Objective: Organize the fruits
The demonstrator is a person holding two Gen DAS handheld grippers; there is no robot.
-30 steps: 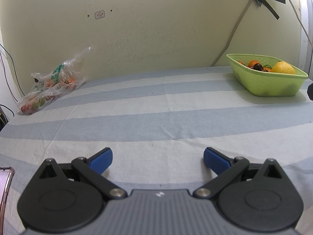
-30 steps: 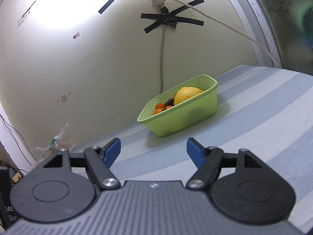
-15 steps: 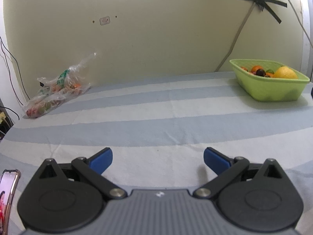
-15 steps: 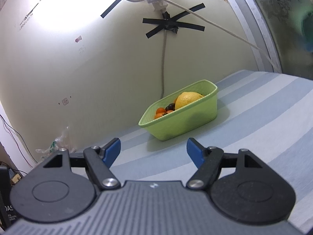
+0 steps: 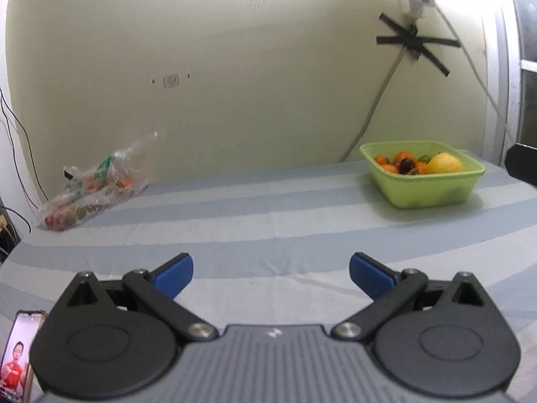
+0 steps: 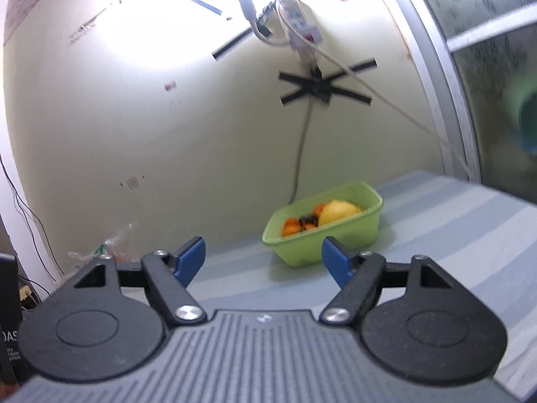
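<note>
Both grippers are hovering empty over the striped bed point(image 5: 268, 235), so this looks like a step between fruits: nothing is being carried. The left gripper point(image 5: 271, 270) is holding its fingers wide apart with nothing between them; the right gripper point(image 6: 263, 260) is opening its fingers, also on nothing. The green basket point(image 5: 433, 191), already holding a yellow fruit point(image 5: 446, 164) and small oranges point(image 5: 401, 158), is sitting well ahead and to the right of the left fingers, near the wall. The plastic bag point(image 5: 90, 191) of remaining fruit is lying far left, well apart from both grippers. The next move probably calls for reaching toward that bag and getting its opening held clear.
</note>
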